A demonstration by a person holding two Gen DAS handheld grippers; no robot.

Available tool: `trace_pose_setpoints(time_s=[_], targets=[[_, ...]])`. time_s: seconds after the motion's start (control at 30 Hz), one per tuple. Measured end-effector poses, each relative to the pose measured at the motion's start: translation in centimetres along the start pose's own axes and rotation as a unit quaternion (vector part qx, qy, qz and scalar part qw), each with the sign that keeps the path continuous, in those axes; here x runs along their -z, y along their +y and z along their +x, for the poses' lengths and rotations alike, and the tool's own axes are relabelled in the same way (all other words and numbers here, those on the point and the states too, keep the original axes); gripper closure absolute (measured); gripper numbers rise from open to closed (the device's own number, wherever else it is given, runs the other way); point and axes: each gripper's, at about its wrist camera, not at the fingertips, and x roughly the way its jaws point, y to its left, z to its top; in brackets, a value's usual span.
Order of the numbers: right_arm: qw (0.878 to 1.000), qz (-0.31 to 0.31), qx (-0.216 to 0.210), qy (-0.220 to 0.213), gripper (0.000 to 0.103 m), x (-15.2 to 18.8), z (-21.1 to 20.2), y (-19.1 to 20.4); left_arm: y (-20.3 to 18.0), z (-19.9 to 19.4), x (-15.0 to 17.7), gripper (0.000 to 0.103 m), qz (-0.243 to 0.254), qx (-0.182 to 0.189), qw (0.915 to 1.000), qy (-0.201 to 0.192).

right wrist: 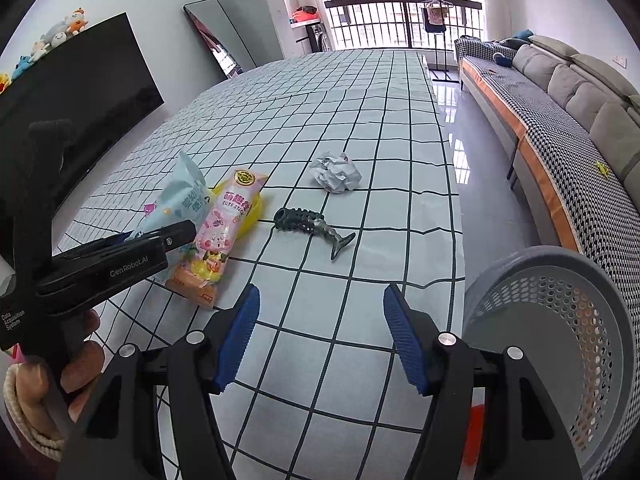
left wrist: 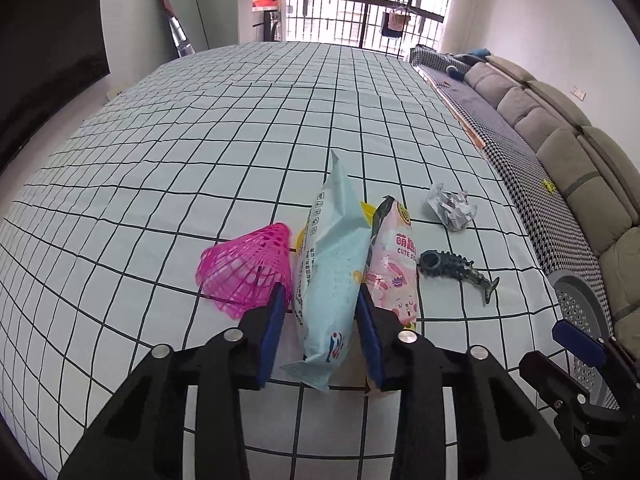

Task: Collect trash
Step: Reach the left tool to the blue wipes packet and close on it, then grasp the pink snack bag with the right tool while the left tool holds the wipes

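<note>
So I'm pinching the pale blue plastic wipes packet (left wrist: pixel 328 280) with my left gripper (left wrist: pixel 320 308), pads pressing its sides. My right gripper (right wrist: pixel 320 332) is hanging spread, holding nothing. The pink snack bag (right wrist: pixel 218 236), crumpled white paper ball (right wrist: pixel 335 172) and dark fish-shaped toy (right wrist: pixel 310 226) are lying on the checked tablecloth (right wrist: pixel 360 120). The grey perforated bin (right wrist: pixel 560 340) is sitting beside the table, so I'm barely getting started.

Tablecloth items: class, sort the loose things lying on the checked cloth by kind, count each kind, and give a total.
Snack or wipe packets: 2, light blue packet and pink packet
Crumpled paper: 1, paper ball
Plastic mesh items: 1, pink mesh cone
Fish-shaped dark toys: 1, fish toy
Yellow item under the packets: 1, yellow piece
Total: 6
</note>
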Motion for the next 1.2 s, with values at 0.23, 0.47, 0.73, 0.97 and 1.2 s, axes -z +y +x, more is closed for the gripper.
trace_pose_setpoints(time_s=[0.23, 0.47, 0.73, 0.97, 1.2], targets=[[1.000, -0.005, 0.000, 0.000, 0.041, -0.2, 0.0, 0.7, 0.0, -1.6, 0.2, 0.073, -0.006, 0.012, 0.9998, -0.012], [1.000, -0.018, -0.005, -0.003, 0.041, -0.7, 0.0, 2.3, 1.1, -4.1, 0.5, 0.073, -0.014, 0.002, 0.9991, -0.040], [0.999, -0.044, -0.005, -0.002, 0.041, -1.6, 1.0, 5.3, 3.3, -5.5, 1.1, 0.073, -0.031, -0.011, 0.9979, -0.055], [0.998, -0.055, -0.006, 0.012, 0.041, -2.4, 3.2, 7.6, 5.7, -5.8, 1.5, 0.073, -0.042, -0.040, 0.9961, -0.066], [0.999, -0.044, 0.001, 0.026, 0.041, -3.2, 5.2, 8.8, 7.9, -5.9, 2.1, 0.073, -0.057, -0.043, 0.9951, -0.068]])
